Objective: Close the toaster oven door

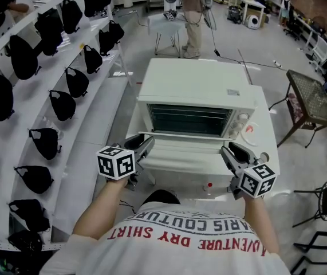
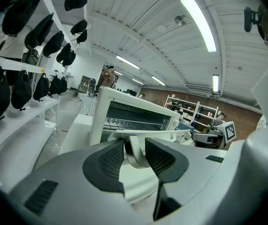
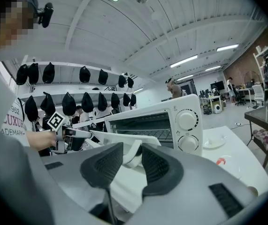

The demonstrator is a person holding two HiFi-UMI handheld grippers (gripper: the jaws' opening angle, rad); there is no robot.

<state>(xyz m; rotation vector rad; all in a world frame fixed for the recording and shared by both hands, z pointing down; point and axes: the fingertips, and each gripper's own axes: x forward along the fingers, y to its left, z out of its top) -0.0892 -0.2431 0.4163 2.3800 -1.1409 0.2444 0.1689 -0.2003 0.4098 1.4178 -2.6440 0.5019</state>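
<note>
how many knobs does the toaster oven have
2: both on the toaster oven's right front panel, an upper knob and a lower knob directly below it. A third lower down could be hidden.

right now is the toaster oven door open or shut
Open. The door is swung down from the opening, rack inside exposed; left hand-held gripper and right hand-held gripper clamp its handle.

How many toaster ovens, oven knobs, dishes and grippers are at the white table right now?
Toaster oven: 1
Oven knobs: 2
Small dish: 1
Grippers: 2, the left gripper and the right gripper, each closed on the door handle
Total: 6
</note>
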